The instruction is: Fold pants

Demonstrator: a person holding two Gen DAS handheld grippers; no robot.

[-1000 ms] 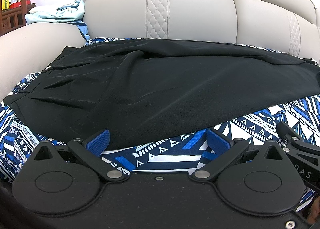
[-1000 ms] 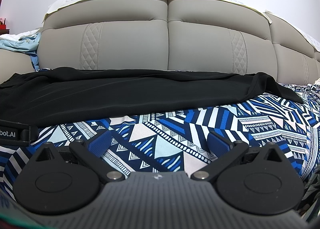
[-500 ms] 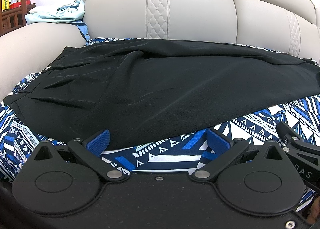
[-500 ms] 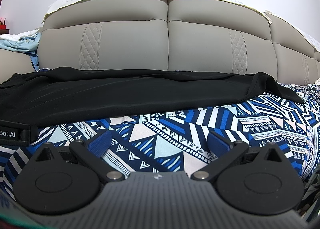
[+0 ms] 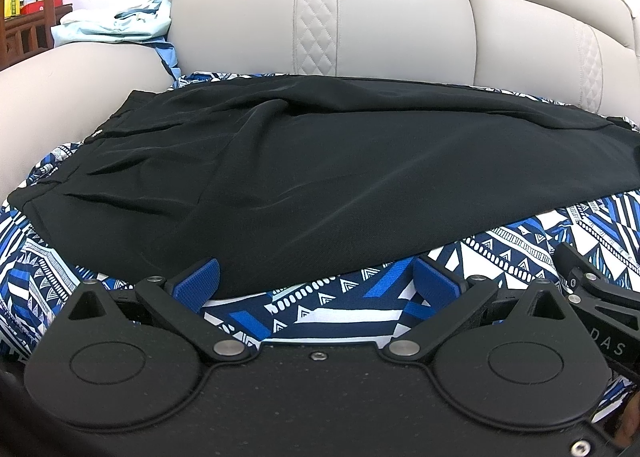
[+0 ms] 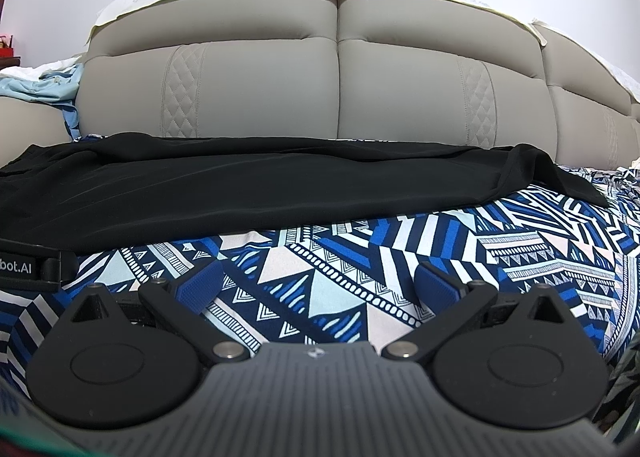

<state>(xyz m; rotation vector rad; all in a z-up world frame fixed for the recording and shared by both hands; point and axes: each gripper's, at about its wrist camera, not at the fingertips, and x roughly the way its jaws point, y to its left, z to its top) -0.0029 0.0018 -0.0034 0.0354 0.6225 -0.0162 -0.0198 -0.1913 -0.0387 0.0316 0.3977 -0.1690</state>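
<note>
On the patterned sofa cover (image 6: 360, 257), black pants (image 5: 340, 177) lie flat, unfolded; both hand-held grippers, left (image 5: 316, 281) and right (image 6: 318, 283), gape wide before the near edge, which needs pinching first.

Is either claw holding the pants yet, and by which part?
Neither. The left claw and right claw are open, short of the black pants.

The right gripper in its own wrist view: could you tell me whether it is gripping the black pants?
No: the right gripper is open over the patterned blanket, short of the black pants.
</note>
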